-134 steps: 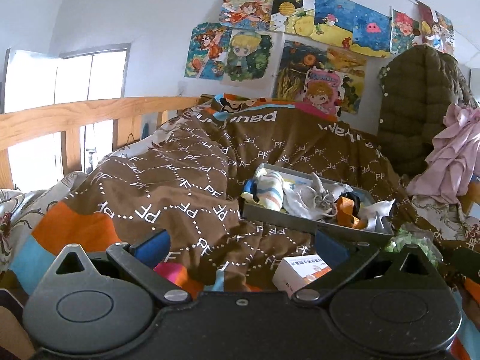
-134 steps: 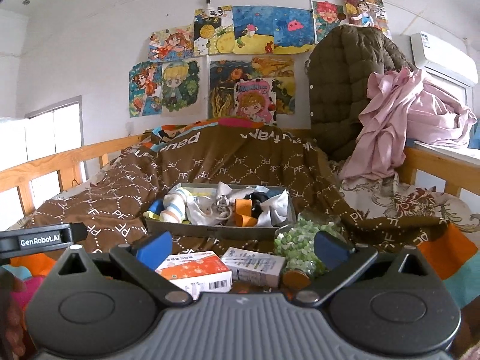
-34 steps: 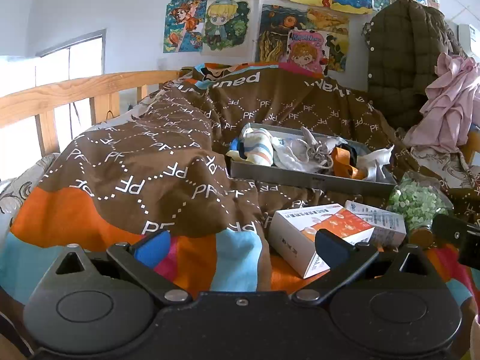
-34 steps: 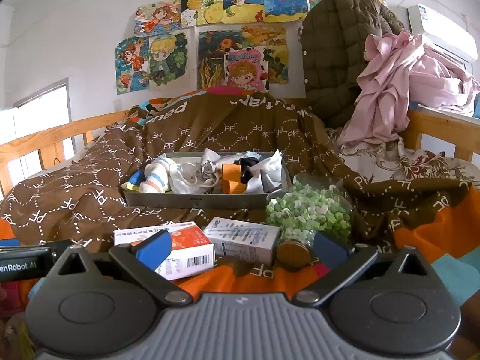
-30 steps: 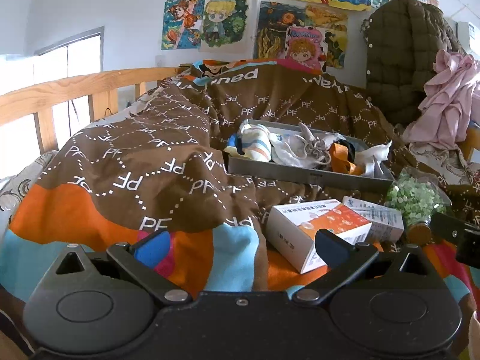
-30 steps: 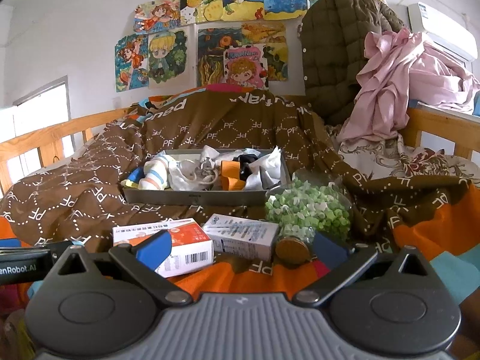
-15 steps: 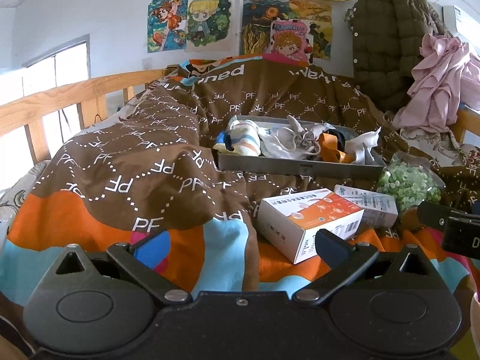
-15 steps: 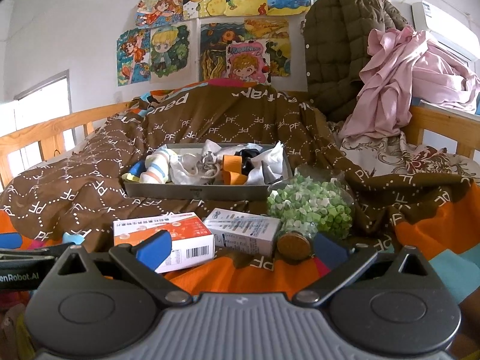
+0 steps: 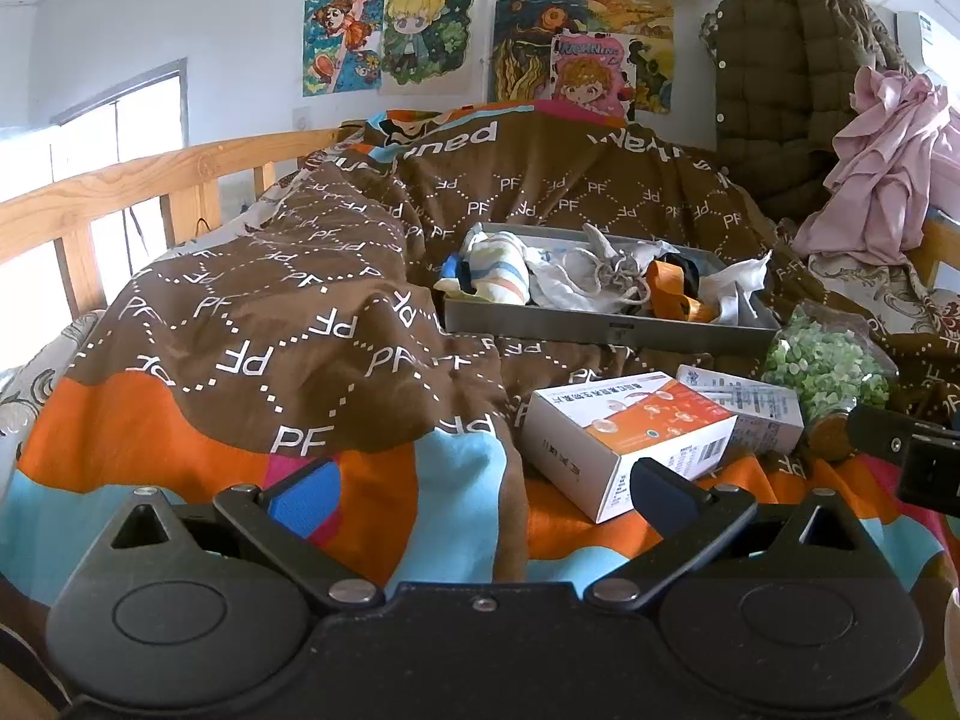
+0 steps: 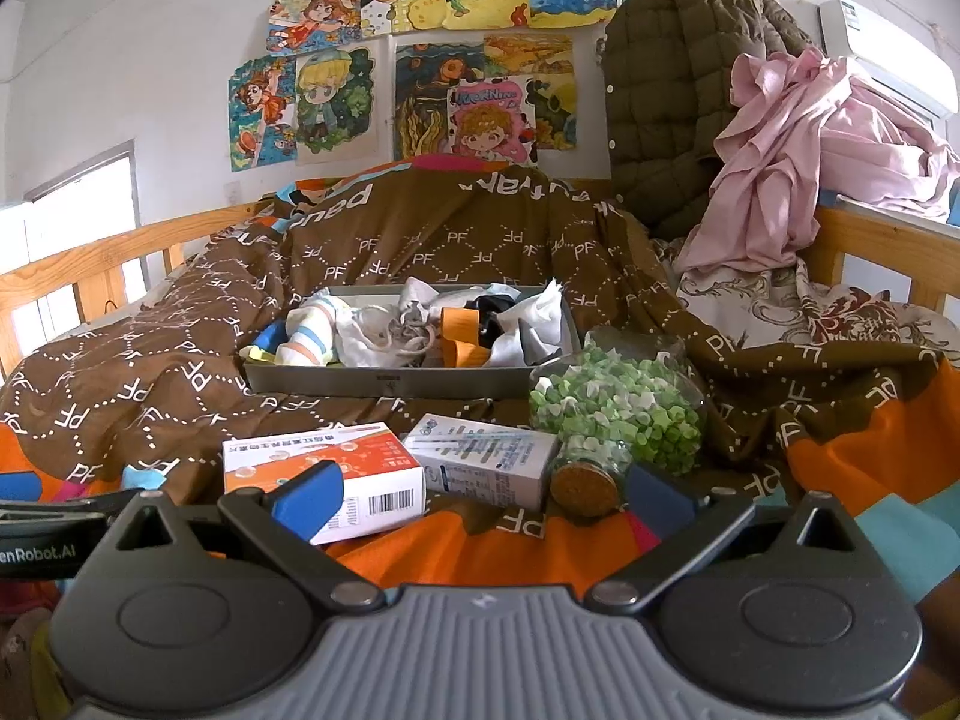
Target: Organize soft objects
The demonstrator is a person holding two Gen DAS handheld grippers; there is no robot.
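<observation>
Your left gripper point(image 9: 483, 489) has its fingers spread wide and empty above the quilt's point(image 9: 300, 324) orange and blue hem; your right gripper point(image 10: 480, 495) likewise has its fingers spread and holds nothing. Just ahead of the right fingers, on the bed: one orange-and-white box point(image 10: 324, 480) lying flat, one blue-and-white box point(image 10: 486, 462) touching its right side, one cork-stoppered jar point(image 10: 618, 414) of green and white bits on its side, cork toward you. Behind these, one shallow grey tray point(image 10: 384, 381) resting on the brown quilt, holding the soft items in a loose heap: striped sock point(image 10: 312, 330) at the left end, pale tangled cloth point(image 10: 384, 333) in the middle, orange strap point(image 10: 459, 336), dark piece, white cloth point(image 10: 534, 324) at the right end. Farther back: wooden bed rail point(image 9: 120, 186) on the left, pink garment point(image 10: 798, 156) draped on the right rail, olive quilted jacket point(image 10: 672, 72), drawings point(image 10: 420, 54) taped to the wall.
</observation>
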